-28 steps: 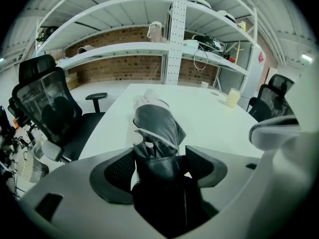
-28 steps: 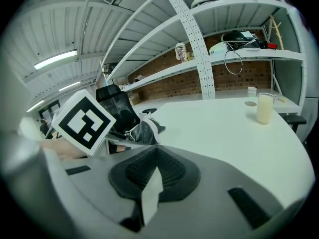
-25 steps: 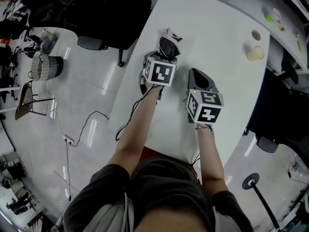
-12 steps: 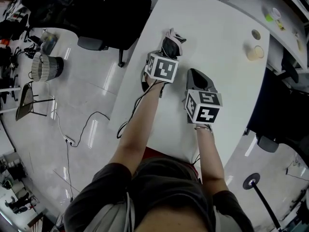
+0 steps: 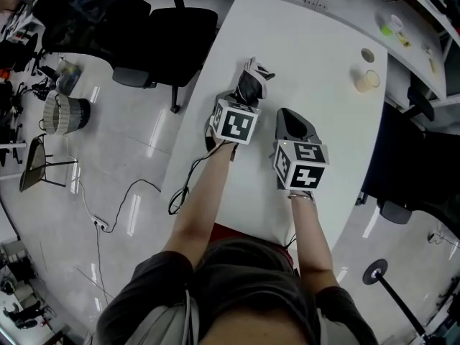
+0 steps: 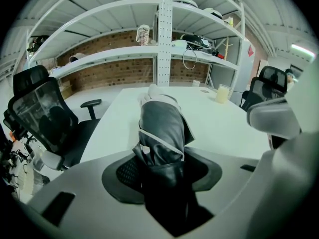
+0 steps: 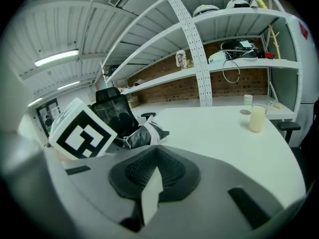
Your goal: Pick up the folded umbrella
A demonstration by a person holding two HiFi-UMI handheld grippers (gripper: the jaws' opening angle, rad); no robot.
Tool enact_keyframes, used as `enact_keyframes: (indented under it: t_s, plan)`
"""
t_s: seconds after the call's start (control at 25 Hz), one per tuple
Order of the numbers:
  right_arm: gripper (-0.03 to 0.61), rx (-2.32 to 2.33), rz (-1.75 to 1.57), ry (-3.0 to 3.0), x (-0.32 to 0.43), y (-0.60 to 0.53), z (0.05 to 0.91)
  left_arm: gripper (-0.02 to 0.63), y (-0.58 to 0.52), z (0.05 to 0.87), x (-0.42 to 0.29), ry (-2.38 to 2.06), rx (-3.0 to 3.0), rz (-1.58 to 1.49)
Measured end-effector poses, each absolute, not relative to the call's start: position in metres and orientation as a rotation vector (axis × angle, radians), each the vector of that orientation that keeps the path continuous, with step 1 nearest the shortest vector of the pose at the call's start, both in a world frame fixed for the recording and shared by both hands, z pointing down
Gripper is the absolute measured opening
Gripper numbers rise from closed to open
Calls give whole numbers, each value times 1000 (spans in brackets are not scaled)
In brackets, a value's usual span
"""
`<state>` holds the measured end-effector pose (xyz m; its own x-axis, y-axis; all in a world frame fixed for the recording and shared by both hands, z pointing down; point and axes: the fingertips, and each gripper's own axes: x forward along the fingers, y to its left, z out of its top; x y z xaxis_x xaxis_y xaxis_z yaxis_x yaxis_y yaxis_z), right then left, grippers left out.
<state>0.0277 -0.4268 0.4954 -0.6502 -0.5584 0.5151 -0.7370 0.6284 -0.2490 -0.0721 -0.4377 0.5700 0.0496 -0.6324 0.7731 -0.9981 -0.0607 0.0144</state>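
Left fingers [image 6: 79, 190] closing round glossy-seeming umbrella [image 6: 162, 128]

A white worktop [image 5: 316, 63] with a rounded edge fills the middle of the scene. Near its far right corner stands a cup [image 5: 367, 80] of pale drink. A small round lid [image 5: 368, 54] lies just beyond the cup, apart from it. A black office chair [image 5: 172, 34] stands at the worktop's far left side, and another dark chair [image 5: 402, 157] stands on the right. On the floor to the left are a black cable [image 5: 175, 201] and a white basket [image 5: 61, 113]. White shelves [image 6: 109, 55] stand beyond the worktop, in front of a brick wall.
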Motion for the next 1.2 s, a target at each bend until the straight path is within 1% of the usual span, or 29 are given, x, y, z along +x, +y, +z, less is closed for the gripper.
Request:
enact_keyframes:
  t_s: [0.24,1.2]
  plan:
    - [18,1021,593,-2491,21,-416,481,213,-425,542,-71,-1682,1808,711]
    - [18,996,416,-2647,-25,-354,399,213,-335,416,-122,-1873,1940,363]
